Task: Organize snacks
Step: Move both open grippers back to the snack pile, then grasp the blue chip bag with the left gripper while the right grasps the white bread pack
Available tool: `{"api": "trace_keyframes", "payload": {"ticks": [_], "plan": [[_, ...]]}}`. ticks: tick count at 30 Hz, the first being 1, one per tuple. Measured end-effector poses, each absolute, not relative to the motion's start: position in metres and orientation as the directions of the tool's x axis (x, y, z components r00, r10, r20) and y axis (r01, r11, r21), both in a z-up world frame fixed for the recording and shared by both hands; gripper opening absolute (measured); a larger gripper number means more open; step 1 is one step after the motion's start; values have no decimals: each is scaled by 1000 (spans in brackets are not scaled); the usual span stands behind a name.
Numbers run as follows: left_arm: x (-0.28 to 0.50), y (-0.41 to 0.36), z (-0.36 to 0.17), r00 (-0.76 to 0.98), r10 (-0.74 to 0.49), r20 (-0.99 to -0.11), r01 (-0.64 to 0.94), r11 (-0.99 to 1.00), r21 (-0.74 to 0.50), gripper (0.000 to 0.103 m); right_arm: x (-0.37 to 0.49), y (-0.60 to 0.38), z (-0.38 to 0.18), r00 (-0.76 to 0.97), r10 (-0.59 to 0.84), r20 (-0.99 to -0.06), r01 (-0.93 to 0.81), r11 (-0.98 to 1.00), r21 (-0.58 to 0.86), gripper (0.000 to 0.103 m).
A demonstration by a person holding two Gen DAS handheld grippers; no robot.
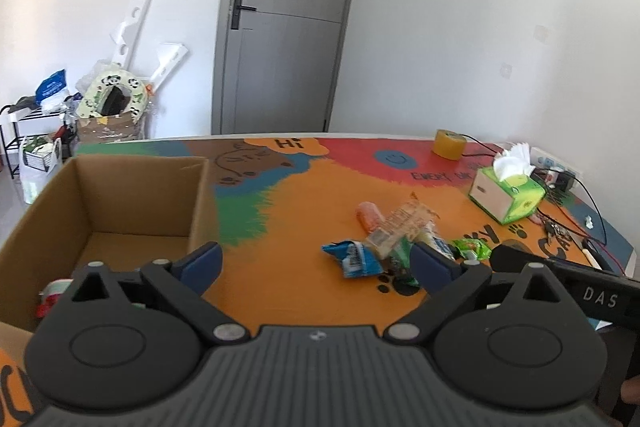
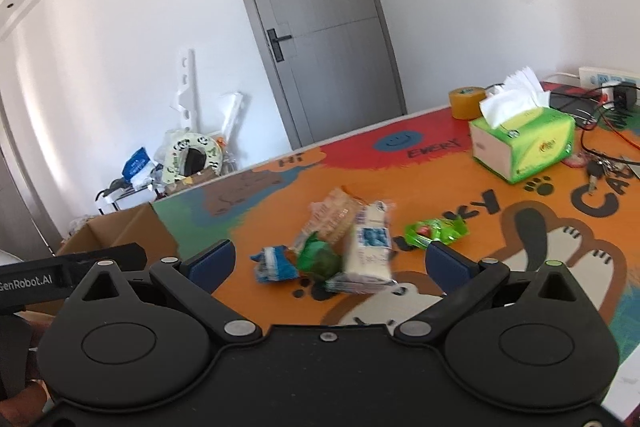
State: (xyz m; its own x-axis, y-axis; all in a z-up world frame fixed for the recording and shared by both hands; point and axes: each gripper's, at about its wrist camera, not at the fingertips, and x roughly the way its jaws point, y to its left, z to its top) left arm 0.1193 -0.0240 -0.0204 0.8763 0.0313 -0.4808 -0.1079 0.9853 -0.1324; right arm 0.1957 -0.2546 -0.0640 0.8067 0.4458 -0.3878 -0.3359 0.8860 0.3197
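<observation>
Right wrist view showed the right gripper (image 2: 330, 263) with jaws spread wide and empty, aimed almost straight at the snack pile (image 2: 344, 247) on the colourful surface (image 2: 460, 187). A white cracker pack (image 2: 370, 247) lay nearest, between the fingertips' lines of sight and just ahead, its long axis running roughly away from the jaws; a green packet (image 2: 318, 259) and a blue packet (image 2: 272, 263) sat touching it to the left, and a bright green wrapper (image 2: 436, 231) lay apart to the right. Left wrist view showed the left gripper (image 1: 316, 263), jaws likewise spread and holding nothing, with the same pile (image 1: 392, 235) off to its right, partly behind its right finger, so the right gripper looked the better placed for the next pick. Only the left view looked into the box (image 1: 132, 195), open-topped at the surface's left, with something red and white in its near corner (image 1: 50, 297); the right view caught just its corner (image 2: 120, 231). A tissue box (image 2: 524, 143) and tape roll (image 2: 466, 103) stood well beyond the pile.
</observation>
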Motion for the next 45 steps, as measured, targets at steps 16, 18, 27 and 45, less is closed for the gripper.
{"api": "trace_keyframes", "payload": {"ticks": [16, 18, 27, 45], "plan": [[159, -50, -51, 839, -17, -544, -76, 986, -147, 99, 218, -282, -95, 794, 395, -463, -266, 909, 320, 103], [163, -52, -55, 839, -14, -544, -76, 987, -141, 98, 221, -283, -98, 788, 398, -470, -269, 909, 319, 102], [181, -52, -68, 830, -21, -557, -75, 986, -149, 92, 237, -270, -112, 738, 454, -498, -315, 886, 341, 88], [233, -52, -83, 797, -7, -603, -114, 980, -161, 62, 287, -251, -119, 694, 493, -525, -318, 864, 391, 61]]}}
